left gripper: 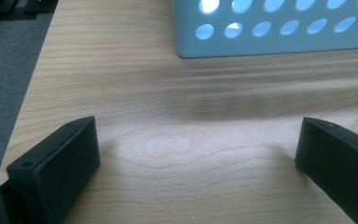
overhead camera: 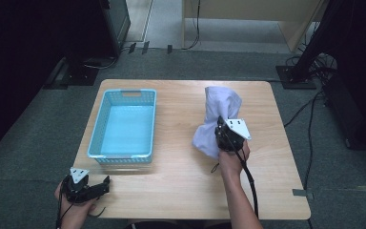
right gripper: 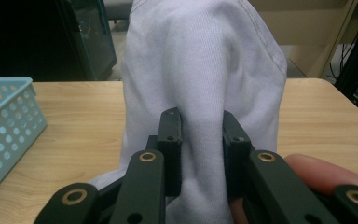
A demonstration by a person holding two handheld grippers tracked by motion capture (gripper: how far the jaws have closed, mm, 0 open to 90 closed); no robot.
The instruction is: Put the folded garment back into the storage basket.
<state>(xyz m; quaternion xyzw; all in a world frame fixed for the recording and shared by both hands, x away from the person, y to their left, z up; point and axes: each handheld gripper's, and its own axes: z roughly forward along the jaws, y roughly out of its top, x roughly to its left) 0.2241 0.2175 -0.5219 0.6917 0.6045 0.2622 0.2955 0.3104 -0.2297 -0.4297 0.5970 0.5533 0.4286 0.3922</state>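
My right gripper (right gripper: 199,140) pinches a fold of white cloth (right gripper: 200,70), raised above the desk (overhead camera: 181,171). My left gripper (left gripper: 198,154) rests spread wide on the near left corner, near a blue basket (overhead camera: 124,122).

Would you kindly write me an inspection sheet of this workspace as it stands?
Surface: wooden table, bare apart from two things.
Job's things: blue basket on the left half, empty; white cloth on the right half, bunched and lifted.
Clutter: nothing seen on the table.
Grippers: left gripper open, low over the near left corner, jaws wide and holding nothing; right gripper shut on the cloth, a fold pinched between its jaws.
Cables: one cable trails from the right gripper along the forearm; more lie on the floor to the right.
Surroundings: grey floor, dark stands at both far corners, a light wooden bench beyond.
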